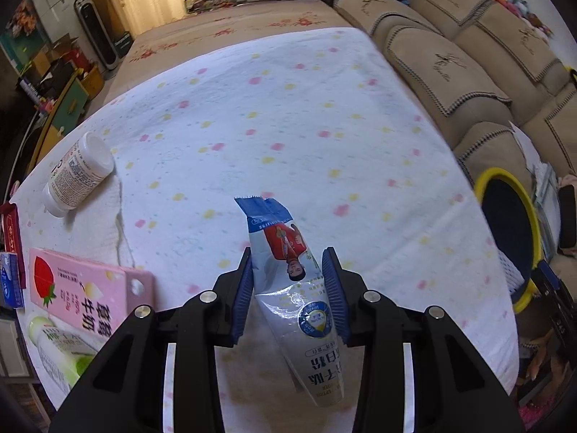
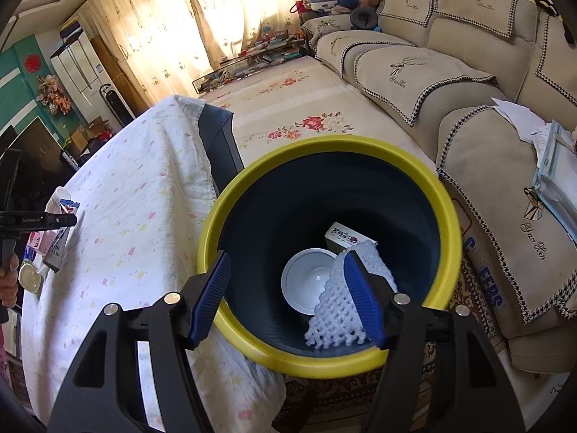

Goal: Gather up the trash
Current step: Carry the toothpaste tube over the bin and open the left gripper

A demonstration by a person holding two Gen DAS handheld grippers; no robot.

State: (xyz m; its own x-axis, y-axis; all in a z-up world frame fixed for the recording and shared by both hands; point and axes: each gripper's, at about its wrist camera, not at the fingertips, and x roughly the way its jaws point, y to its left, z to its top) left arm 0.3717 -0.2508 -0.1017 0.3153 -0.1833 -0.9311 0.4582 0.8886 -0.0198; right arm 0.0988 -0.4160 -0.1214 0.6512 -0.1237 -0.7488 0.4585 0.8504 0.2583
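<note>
Sofas and a dotted white cloth [image 1: 288, 115] fill both views, with the yellow-rimmed bin [image 2: 324, 144] low in the right frame's centre. My left gripper [image 1: 288, 288] has its blue pads closed against the sides of a blue-and-white sachet [image 1: 288, 274], which pokes up past the jaws at mid-frame. My right gripper [image 2: 288, 296] stands wide open over the bin, with a white foam net [image 2: 335, 310] resting against one pad, apparently let go. Inside the bin lie a white cup [image 2: 306, 285] and a small box [image 2: 342, 236], so I judge the job partly done. At the left frame's left edge a white bottle [image 1: 79, 173], pink carton [image 1: 83, 296] and green bottle [image 1: 57, 350] remain to collect.
</note>
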